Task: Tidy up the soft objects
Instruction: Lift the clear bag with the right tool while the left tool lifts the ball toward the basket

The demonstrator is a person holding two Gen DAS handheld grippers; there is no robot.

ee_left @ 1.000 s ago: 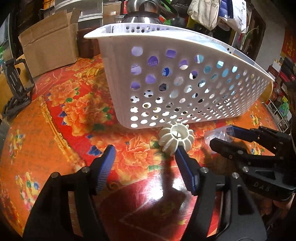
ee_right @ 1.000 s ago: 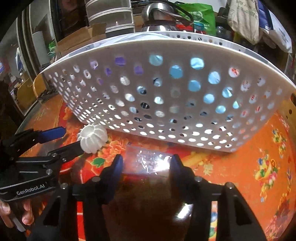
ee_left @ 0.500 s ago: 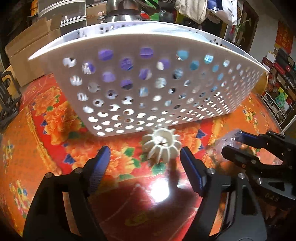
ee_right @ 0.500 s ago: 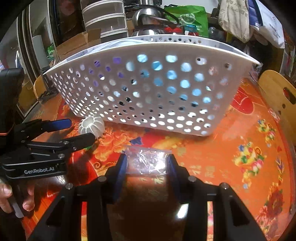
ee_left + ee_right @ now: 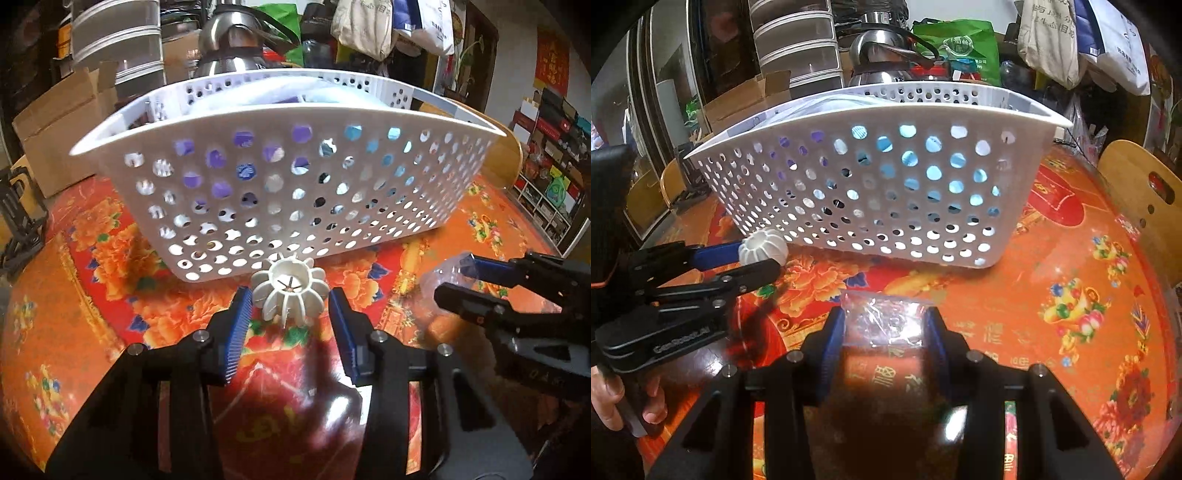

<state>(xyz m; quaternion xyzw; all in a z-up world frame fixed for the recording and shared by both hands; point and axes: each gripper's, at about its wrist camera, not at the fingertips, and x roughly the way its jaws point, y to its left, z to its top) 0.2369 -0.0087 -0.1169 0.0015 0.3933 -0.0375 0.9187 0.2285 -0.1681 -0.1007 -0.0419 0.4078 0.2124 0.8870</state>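
Observation:
A white ribbed ball point(image 5: 290, 290) lies on the red flowered tablecloth just in front of the white perforated basket point(image 5: 369, 122). My left gripper point(image 5: 290, 306) is open, its blue pads either side of the ball with small gaps. The ball point(image 5: 762, 249) and left gripper point(image 5: 746, 264) also show in the right wrist view. My right gripper point(image 5: 886, 325) is shut on a clear plastic bag point(image 5: 886, 319), held above the table; it shows in the left wrist view point(image 5: 460, 278) with the bag point(image 5: 441, 280). The basket point(image 5: 1015, 118) holds purple and blue items.
A cardboard box point(image 5: 62, 122) and a steel kettle point(image 5: 231, 44) stand behind the basket. A black stand point(image 5: 18, 221) is at the table's left edge. A wooden chair back point(image 5: 1141, 184) rises at the right. Shelves and hanging bags fill the background.
My left gripper moved forward and right until its fingers straddle the white ball, and narrowed. My right gripper drew back and rose from the basket, still holding the bag.

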